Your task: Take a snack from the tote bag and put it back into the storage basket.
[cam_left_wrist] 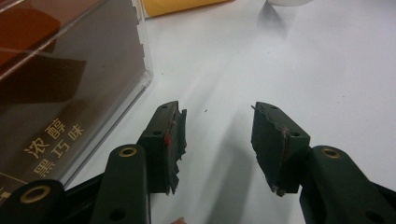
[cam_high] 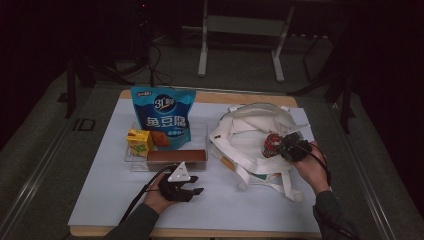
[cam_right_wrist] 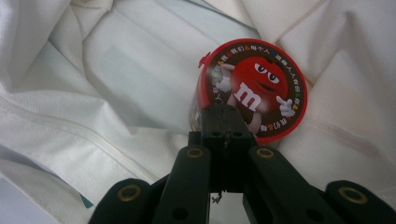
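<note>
A white cloth bag (cam_high: 250,131) lies open on the right of the table. A red-lidded M&M's candy tube (cam_high: 271,145) lies inside it. My right gripper (cam_high: 281,145) reaches into the bag's mouth. In the right gripper view its jaws (cam_right_wrist: 226,114) are pressed together with nothing between them, just in front of the tube's lid (cam_right_wrist: 261,84). My left gripper (cam_high: 192,191) rests on the white mat near the front edge. Its jaws (cam_left_wrist: 217,135) stand open and empty beside the brown chocolate box (cam_left_wrist: 56,107).
A clear tray (cam_high: 131,159) left of centre holds a blue snack bag (cam_high: 162,117) standing upright, a yellow drink carton (cam_high: 139,141) and the long brown chocolate box (cam_high: 176,156). The bag's straps (cam_high: 272,186) trail toward the front edge. White mat (cam_high: 105,190) covers the tabletop.
</note>
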`<state>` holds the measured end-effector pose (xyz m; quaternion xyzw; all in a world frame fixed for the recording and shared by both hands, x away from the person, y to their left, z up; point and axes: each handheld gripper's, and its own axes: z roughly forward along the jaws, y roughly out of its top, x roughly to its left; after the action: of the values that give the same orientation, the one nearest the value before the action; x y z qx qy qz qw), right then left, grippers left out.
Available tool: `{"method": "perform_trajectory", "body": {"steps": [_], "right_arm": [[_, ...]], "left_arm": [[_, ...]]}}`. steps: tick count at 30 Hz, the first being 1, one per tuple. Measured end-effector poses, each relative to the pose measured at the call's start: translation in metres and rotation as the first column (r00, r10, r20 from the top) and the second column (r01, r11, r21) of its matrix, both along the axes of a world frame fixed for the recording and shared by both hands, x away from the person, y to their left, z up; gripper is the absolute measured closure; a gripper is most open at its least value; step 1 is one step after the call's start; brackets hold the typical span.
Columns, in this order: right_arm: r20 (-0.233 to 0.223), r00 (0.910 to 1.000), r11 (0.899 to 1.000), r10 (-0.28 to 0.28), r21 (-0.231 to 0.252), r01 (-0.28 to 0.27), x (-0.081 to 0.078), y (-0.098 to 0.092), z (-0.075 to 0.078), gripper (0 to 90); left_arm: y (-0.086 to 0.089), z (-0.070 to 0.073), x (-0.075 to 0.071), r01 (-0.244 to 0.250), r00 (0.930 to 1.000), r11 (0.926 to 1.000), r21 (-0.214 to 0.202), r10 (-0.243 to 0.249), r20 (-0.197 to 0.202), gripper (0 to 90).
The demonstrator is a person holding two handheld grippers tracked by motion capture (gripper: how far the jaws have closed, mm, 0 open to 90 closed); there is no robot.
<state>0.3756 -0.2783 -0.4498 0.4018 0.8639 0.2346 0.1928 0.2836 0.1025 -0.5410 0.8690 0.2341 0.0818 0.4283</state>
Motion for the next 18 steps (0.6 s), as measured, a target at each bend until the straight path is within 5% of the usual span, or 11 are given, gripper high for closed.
{"method": "perform_trajectory", "body": {"steps": [10, 18], "right_arm": [[-0.018, 0.9998, 1.000, -0.010, 0.003, 0.010, -0.005, -0.013, -0.005, 90.0], [-0.016, 0.9999, 1.000, -0.005, 0.006, 0.005, 0.000, -0.002, -0.008, 90.0]], "left_arm": [[0.000, 0.000, 0.000, -0.001, 1.0000, 1.0000, 0.001, 0.001, 0.000, 52.0], [0.000, 0.000, 0.000, 0.000, 1.0000, 1.0000, 0.001, 0.000, -0.001, 52.0]]}}
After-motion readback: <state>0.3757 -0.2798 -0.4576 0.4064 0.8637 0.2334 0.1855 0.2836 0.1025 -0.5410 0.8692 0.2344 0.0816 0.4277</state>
